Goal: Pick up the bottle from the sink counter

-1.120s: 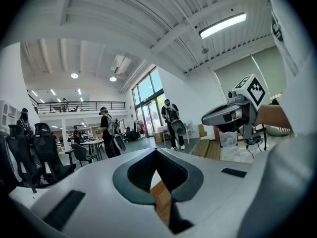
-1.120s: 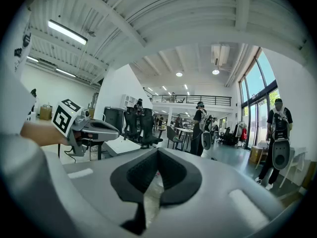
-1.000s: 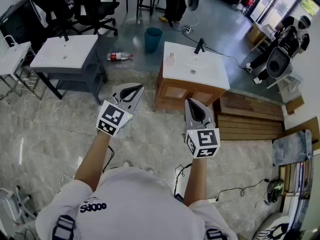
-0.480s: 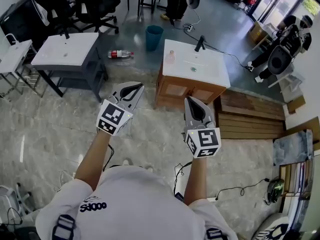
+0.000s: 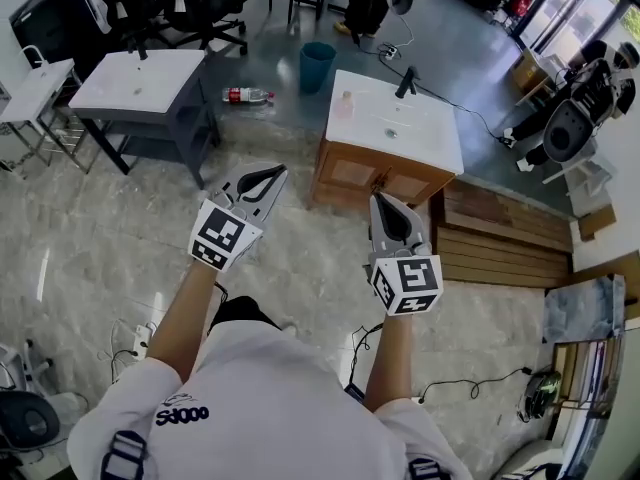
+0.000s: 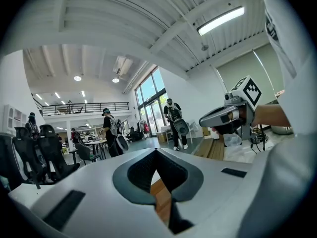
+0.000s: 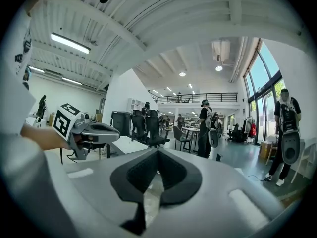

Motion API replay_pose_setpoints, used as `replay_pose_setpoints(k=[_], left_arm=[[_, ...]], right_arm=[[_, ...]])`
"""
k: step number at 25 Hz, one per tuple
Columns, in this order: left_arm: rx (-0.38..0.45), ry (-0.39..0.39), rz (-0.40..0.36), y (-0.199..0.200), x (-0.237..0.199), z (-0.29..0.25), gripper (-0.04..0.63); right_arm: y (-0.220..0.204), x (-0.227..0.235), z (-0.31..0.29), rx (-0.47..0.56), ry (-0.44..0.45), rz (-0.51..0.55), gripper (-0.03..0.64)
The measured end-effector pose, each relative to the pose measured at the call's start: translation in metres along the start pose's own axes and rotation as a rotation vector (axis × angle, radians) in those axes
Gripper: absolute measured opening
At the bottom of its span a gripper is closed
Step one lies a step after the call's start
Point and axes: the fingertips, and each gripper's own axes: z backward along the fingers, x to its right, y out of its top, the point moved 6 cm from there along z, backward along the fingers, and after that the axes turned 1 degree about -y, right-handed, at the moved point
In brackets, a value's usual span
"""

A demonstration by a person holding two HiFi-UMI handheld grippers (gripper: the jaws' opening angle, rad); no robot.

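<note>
Standing on the white sink counter (image 5: 420, 133) near its left edge, the bottle (image 5: 345, 104) is seen in the head view well apart from both tools. It is placed at about one o'clock from the left gripper (image 5: 272, 175) and eleven o'clock from the right gripper (image 5: 382, 204). Both pairs of jaws are closed together, and nothing is gripped between them.

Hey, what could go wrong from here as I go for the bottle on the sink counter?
1. The left gripper and right gripper are both shut; arriving that way could knock over the pale bottle, which stands near the sink counter edge.
2. A second bottle lies on the floor and might get taken instead.
3. A cable trails near your feet.
</note>
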Motion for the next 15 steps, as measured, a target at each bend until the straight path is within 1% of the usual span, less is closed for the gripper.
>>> replay_pose_setpoints(k=[2,6,10,15], left_arm=[[-0.014,0.014,0.009,-0.004,0.004,0.003,0.002],[-0.041,0.017,0.008,-0.011,0.012,0.006,0.002],[-0.043,0.026,0.018,-0.011,0.006,0.0,0.003],[-0.064,0.002,0.018,-0.022,-0.007,-0.02,0.002]], right_arm=[[-0.005,0.002,0.002,-0.004,0.006,-0.023,0.009],[-0.012,0.005,0.006,-0.004,0.008,-0.042,0.01],[-0.012,0.01,-0.002,-0.01,0.013,-0.03,0.009],[-0.018,0.022,-0.015,-0.037,-0.011,-0.025,0.01]])
